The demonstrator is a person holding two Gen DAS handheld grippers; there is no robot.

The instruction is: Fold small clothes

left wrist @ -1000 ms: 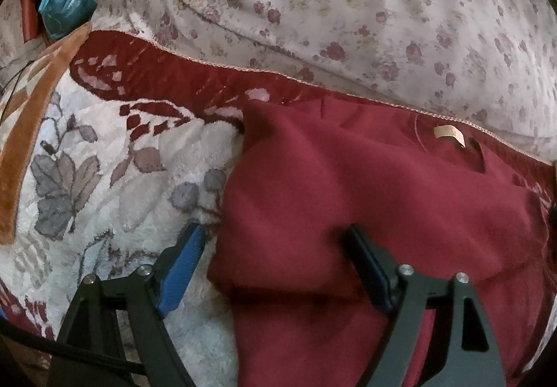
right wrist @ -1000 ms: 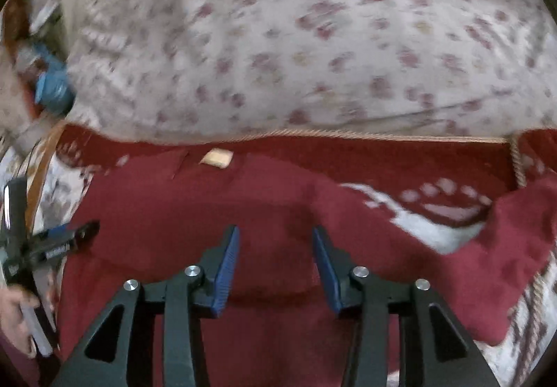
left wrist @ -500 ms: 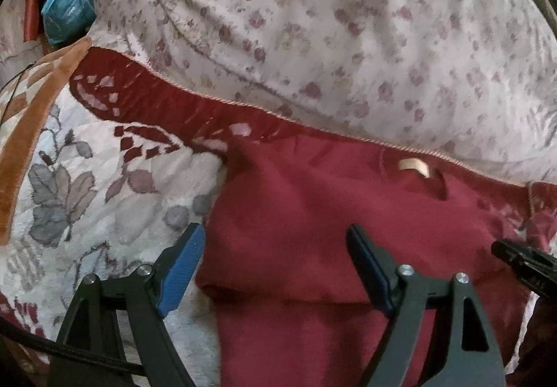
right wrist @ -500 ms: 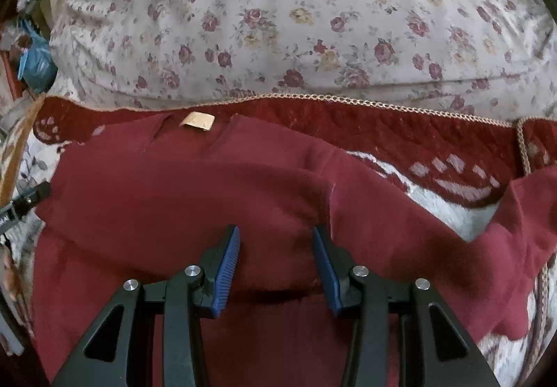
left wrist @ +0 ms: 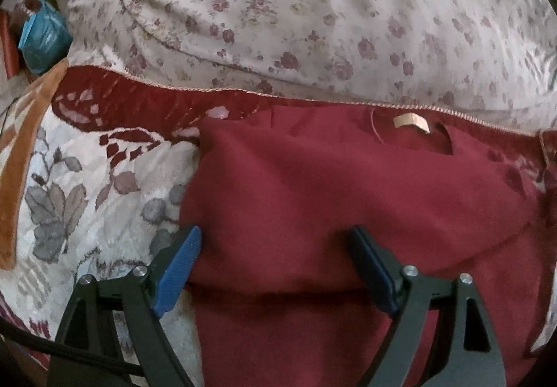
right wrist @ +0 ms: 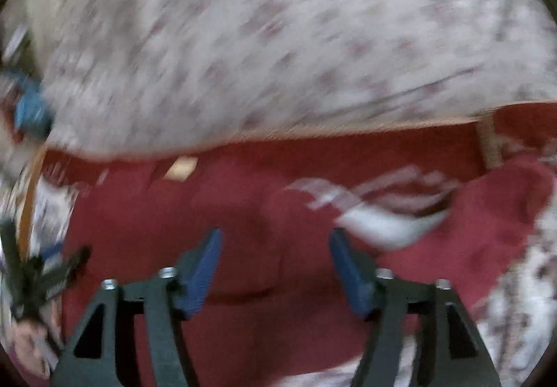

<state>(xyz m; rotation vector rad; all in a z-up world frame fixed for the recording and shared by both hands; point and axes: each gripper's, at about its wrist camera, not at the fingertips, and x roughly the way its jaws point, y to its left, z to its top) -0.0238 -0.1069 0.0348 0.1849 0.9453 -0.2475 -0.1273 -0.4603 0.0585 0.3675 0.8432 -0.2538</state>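
Left wrist view is showing the left claw (left wrist: 275, 254) at the bottom of the frame, with its two blue pads spread wide and pinching nothing. Under it a dark red garment (left wrist: 348, 192) is lying on a patterned blanket (left wrist: 87, 185), filling the centre and lower right of the picture. A pale label (left wrist: 412, 122) is sitting at its neckline in the upper right part of the garment, and one folded edge is running across just in front of the pads. A floral quilt (left wrist: 313, 10) is covering the whole upper part, and a blue bag (left wrist: 43, 38) is showing at the upper left.

Right wrist view is blurred. The right claw (right wrist: 275, 256) at the bottom centre has just been opening its jaws; they are standing apart above the red cloth and are gripping nothing. The sleeve (right wrist: 494, 213) is stretching to the right side of the frame. At the lower left edge, the left claw is appearing small, with a hand (right wrist: 28, 341) below it.
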